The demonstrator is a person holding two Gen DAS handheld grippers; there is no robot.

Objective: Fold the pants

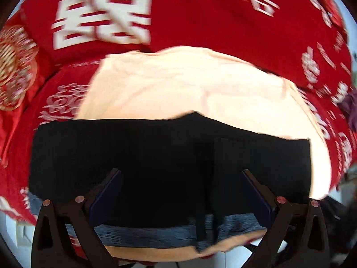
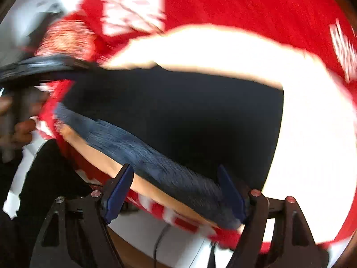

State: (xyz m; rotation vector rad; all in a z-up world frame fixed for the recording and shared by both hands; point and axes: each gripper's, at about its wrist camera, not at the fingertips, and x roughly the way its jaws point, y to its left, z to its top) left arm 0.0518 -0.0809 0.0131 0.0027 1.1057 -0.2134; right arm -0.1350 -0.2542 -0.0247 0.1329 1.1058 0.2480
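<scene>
Nearest in the left wrist view, the left hand-held gripper (image 1: 181,192) stands with its jaws wide apart and nothing pinched, hanging over the near part of the black pants (image 1: 169,160). The right hand-held gripper (image 2: 175,191) is likewise spread, its blue pads (image 2: 118,193) straddling the ribbed grey-blue waistband (image 2: 142,154) without pressing on it.

The pants lie as a compact dark rectangle with straight edges, so I judge the folding mostly done (whether another fold is meant I cannot tell). The cloth looks matte and soft; the waistband is finely ribbed and stretchy-looking.

Under them lies a pale peach cloth (image 1: 178,84), smooth with faint creases. Beyond spreads a red blanket (image 1: 200,17) with white woven characters, fuzzy in texture. Both views are motion-blurred.
</scene>
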